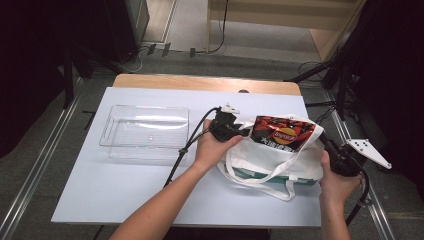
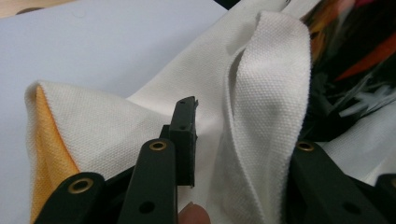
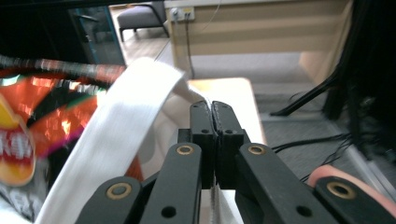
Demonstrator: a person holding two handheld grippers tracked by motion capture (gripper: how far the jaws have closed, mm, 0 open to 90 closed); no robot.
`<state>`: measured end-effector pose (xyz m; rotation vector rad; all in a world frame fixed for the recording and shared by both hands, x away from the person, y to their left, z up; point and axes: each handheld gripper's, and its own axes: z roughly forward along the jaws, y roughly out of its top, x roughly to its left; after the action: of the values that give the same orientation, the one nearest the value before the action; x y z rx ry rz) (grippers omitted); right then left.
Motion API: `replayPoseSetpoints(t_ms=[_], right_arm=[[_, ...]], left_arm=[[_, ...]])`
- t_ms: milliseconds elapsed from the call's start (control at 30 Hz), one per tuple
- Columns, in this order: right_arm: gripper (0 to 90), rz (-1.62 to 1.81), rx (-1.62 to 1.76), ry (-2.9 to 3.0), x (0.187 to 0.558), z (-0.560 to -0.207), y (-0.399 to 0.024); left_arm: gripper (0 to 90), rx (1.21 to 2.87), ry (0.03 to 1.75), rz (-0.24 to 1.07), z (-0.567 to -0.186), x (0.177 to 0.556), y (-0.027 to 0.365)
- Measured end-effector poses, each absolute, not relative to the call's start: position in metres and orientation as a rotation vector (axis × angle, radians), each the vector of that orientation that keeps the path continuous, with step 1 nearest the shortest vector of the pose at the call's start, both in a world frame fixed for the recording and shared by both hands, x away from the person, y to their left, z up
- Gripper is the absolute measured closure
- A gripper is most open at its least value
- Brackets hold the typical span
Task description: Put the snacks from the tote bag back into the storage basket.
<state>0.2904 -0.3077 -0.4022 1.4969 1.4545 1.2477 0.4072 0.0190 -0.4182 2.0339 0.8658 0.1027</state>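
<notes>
Pinched tight on white canvas tote bag [image 1: 272, 162] rim: right gripper [image 3: 212, 112]. Left gripper [image 2: 233, 121] parted around the other edge. Red crisp packet [image 1: 282, 134] half inside; clear plastic tray [image 1: 145, 131] beside, unused.

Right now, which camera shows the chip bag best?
The high view: the whole chip bag sticks out of the white tote bag. The right gripper view shows a blurred part; the left gripper view shows just a dark edge.

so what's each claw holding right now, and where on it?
Right claw is shut on the white tote bag, pinching its fabric edge at the right side of the mouth. Left claw is open around the bag's strap, pads not pressing.
</notes>
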Motion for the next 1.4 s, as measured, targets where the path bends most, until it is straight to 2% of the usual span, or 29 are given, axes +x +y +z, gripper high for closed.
replayPoseSetpoints(t_ms=[167, 333, 433, 633, 733, 767, 1000, 1133, 1233, 1300, 1367, 1400], right_arm=[[90.0, 1.288, 1.524, 1.502, 0.296, -0.420, -0.303], [90.0, 1.319, 1.522, 1.518, 0.302, -0.431, -0.297], [90.0, 1.371, 1.517, 1.529, 0.309, -0.437, -0.292], [89.2, 1.389, 1.473, 1.621, 0.330, -0.450, -0.271], [82.3, 1.438, 1.500, 1.592, 0.328, -0.448, -0.280], [76.5, 1.434, 1.489, 1.559, 0.321, -0.443, -0.283], [58.9, 1.383, 1.422, 1.379, 0.274, -0.408, -0.298], [53.3, 1.422, 1.356, 1.325, 0.248, -0.396, -0.289], [38.4, 1.429, 1.347, 1.394, 0.247, -0.395, -0.274], [42.6, 1.373, 1.399, 1.442, 0.256, -0.399, -0.268], [60.4, 1.324, 1.443, 1.472, 0.263, -0.407, -0.269], [72.6, 1.312, 1.454, 1.474, 0.265, -0.411, -0.272]], left_arm=[[66.1, 2.000, 0.849, 0.169, -0.426, 0.395, 0.021], [74.8, 1.949, 0.831, 0.231, -0.434, 0.377, 0.023], [74.3, 1.901, 0.829, 0.266, -0.438, 0.368, 0.027], [67.7, 1.821, 0.846, 0.306, -0.454, 0.360, 0.037], [67.6, 1.808, 0.819, 0.341, -0.461, 0.355, 0.039], [67.7, 1.796, 0.818, 0.334, -0.463, 0.355, 0.040], [67.8, 1.787, 0.823, 0.347, -0.466, 0.355, 0.040], [66.1, 1.778, 0.837, 0.329, -0.467, 0.356, 0.041], [65.1, 1.780, 0.832, 0.346, -0.467, 0.355, 0.041], [64.3, 1.779, 0.829, 0.345, -0.467, 0.355, 0.042], [62.5, 1.776, 0.831, 0.337, -0.467, 0.355, 0.043], [61.4, 1.774, 0.832, 0.332, -0.467, 0.355, 0.044]])
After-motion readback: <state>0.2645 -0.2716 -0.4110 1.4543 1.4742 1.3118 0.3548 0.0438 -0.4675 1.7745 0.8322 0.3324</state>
